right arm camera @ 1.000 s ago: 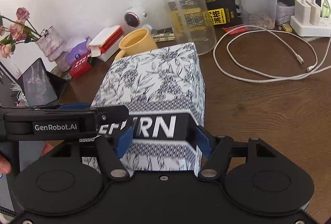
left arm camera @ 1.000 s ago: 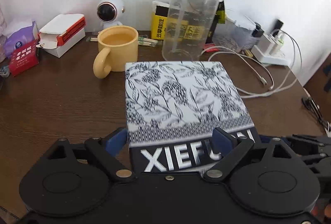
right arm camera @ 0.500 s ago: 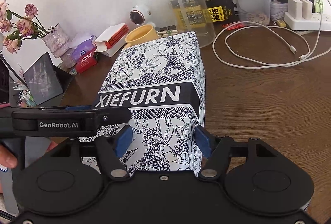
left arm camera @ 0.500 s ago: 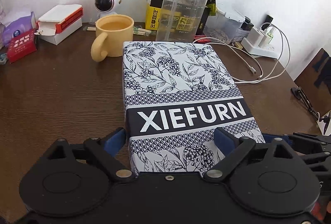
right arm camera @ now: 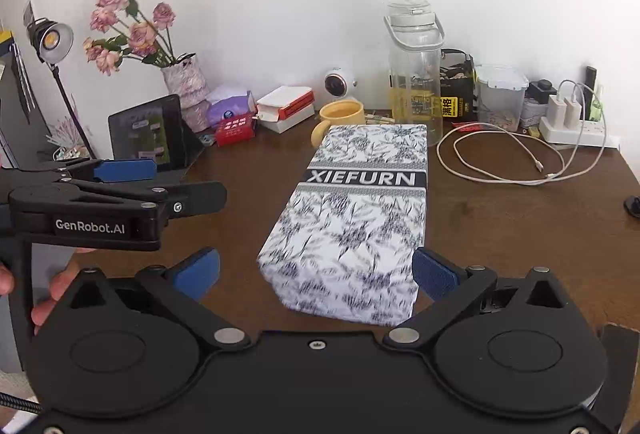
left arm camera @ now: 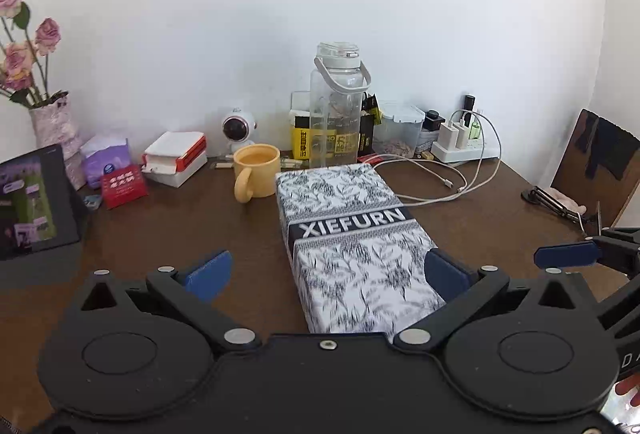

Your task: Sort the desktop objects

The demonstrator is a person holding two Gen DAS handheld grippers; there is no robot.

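A long box (left arm camera: 352, 234) with a black-and-white leaf print and the word XIEFURN lies flat on the brown desk (left arm camera: 180, 226), its far end near the yellow mug (left arm camera: 256, 169). My left gripper (left arm camera: 328, 270) is open, fingers spread wide, with the box's near end between them and closer to the right pad. In the right wrist view the box (right arm camera: 360, 213) points away from me. My right gripper (right arm camera: 316, 270) is open too, and the box's near end sits by its right pad. Nothing is clamped.
Along the back wall stand a clear water bottle (left arm camera: 338, 105), a small white camera (left arm camera: 236, 127), a red-and-white carton (left arm camera: 176, 155), a tablet (left arm camera: 32, 201) and a flower vase (right arm camera: 184, 81). A white cable (right arm camera: 520, 157) and a power strip (right arm camera: 576, 129) lie at the right.
Both grippers were shut on the box's near end. Both have opened wide and drawn back, so the whole box and more of the desk now show.
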